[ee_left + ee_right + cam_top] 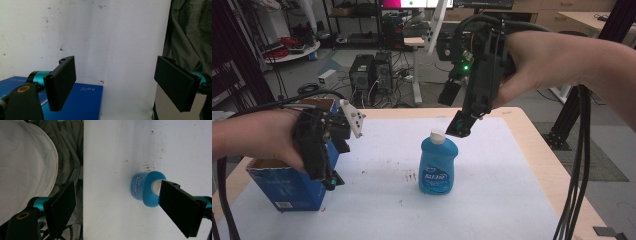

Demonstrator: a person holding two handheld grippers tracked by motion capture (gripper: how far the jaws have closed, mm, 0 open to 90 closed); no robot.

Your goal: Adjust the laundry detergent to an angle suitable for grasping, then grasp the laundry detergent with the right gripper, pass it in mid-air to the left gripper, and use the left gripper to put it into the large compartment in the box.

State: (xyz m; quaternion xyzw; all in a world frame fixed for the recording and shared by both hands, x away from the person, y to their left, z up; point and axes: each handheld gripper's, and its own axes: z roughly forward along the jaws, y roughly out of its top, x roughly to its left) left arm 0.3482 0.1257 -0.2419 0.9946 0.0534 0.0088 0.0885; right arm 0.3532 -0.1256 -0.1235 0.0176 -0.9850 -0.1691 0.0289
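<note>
- A blue bottle of liquid soap stands upright near the middle of the desk, on its white covering, with a white cap on top.
- The right gripper hangs in the air above the bottle, tilted downward, held by the person's right hand; its lower end sits just beside the cap, a little to the right and behind it.
- From the right gripper view, its jaws stand wide apart with nothing between them; the bottle is seen from above, partly behind the right-hand jaw.
- A blue cardboard box with its top open sits at the left edge of the desk.
- The left gripper is held by the person's left hand right over the box's near right corner, pointing down.
- In the left gripper view its jaws are spread wide and hold nothing; the box's blue side lies below the left-hand jaw.
- The bottle and the box are well apart, with bare white surface carrying a few small dark stains between them.
- Black cables trail from both grippers toward the bottom of the high view.
</note>
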